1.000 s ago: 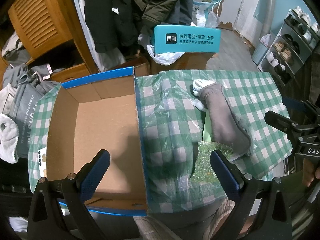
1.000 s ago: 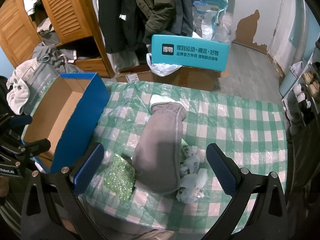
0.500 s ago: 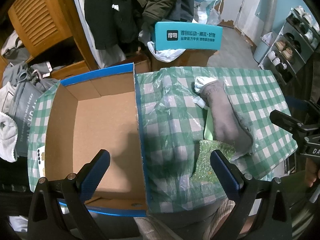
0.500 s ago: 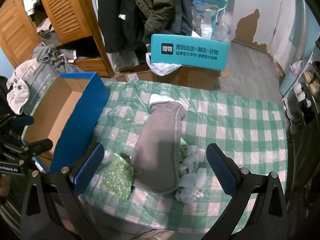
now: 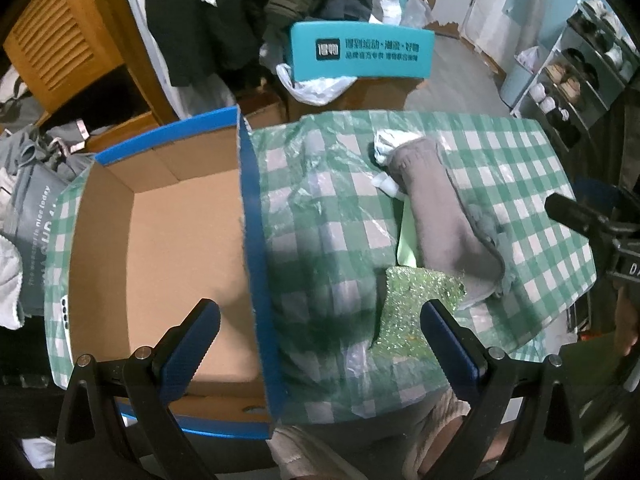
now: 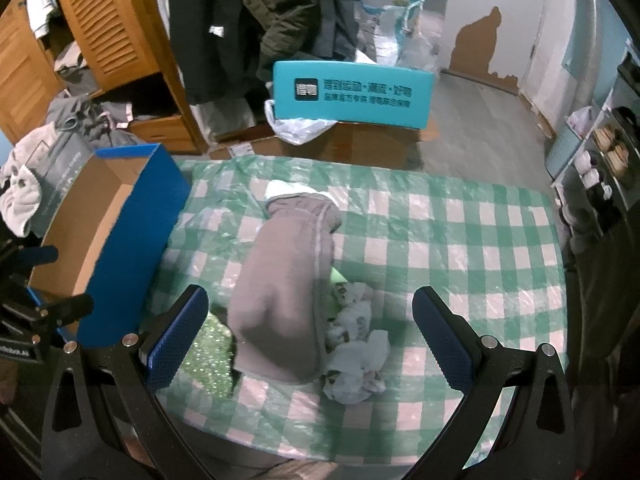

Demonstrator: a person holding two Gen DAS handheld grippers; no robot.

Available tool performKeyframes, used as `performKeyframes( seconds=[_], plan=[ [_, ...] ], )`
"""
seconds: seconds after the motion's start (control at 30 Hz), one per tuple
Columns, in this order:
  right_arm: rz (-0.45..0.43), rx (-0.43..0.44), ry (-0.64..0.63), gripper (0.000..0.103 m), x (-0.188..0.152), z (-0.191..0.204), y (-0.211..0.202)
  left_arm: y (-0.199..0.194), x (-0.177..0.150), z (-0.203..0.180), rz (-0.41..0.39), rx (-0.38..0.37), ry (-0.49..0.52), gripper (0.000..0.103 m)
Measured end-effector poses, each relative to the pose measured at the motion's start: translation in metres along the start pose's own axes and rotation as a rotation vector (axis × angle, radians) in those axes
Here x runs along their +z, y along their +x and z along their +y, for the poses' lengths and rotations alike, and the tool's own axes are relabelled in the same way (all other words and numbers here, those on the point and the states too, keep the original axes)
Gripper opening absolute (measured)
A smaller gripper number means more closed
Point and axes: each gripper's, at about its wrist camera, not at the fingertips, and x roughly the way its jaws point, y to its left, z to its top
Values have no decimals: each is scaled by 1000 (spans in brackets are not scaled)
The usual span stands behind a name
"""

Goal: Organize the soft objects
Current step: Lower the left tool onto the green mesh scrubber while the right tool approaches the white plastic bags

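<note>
A grey soft pouch (image 6: 284,292) lies lengthwise on the green checked tablecloth (image 6: 460,240); it also shows in the left wrist view (image 5: 444,216). A green glittery piece (image 5: 416,304) lies at its near left end, also in the right wrist view (image 6: 208,348). A crumpled pale cloth (image 6: 356,356) lies at its near right. An open cardboard box with blue sides (image 5: 172,256) stands empty at the left, and its blue wall shows in the right wrist view (image 6: 132,248). My left gripper (image 5: 320,344) is open above the box's right wall. My right gripper (image 6: 310,334) is open above the pouch's near end.
A teal printed box (image 6: 352,94) stands on cartons beyond the table. Hanging coats (image 6: 280,12) and a wooden wardrobe (image 6: 104,32) are behind. A shoe rack (image 5: 576,76) stands at the right. Clothes (image 6: 24,184) are piled at the left.
Both grippers have moved slightly; the views shifted a little. The right gripper has come somewhat closer to the grey pouch. Nothing was picked up or moved.
</note>
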Motion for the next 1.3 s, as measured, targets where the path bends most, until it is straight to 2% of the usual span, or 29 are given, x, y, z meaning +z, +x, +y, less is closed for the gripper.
performKeyframes(
  seconds=[0.17, 0.43, 0.63, 0.93, 1.3],
  plan=[
    [29, -7, 38, 101, -1, -17, 8, 13, 0, -5, 30, -4, 2, 102],
    [91, -17, 106, 101, -4, -42, 33, 37, -2, -21, 73, 36, 35, 102],
    [148, -35, 121, 101, -13, -58, 57, 52, -4, -35, 109, 13, 47, 102],
    [228, -41, 135, 101, -30, -69, 88, 77, -5, -55, 158, -5, 62, 102],
    [309, -14, 135, 101, -43, -71, 121, 98, -9, -73, 198, 9, 74, 102]
  ],
)
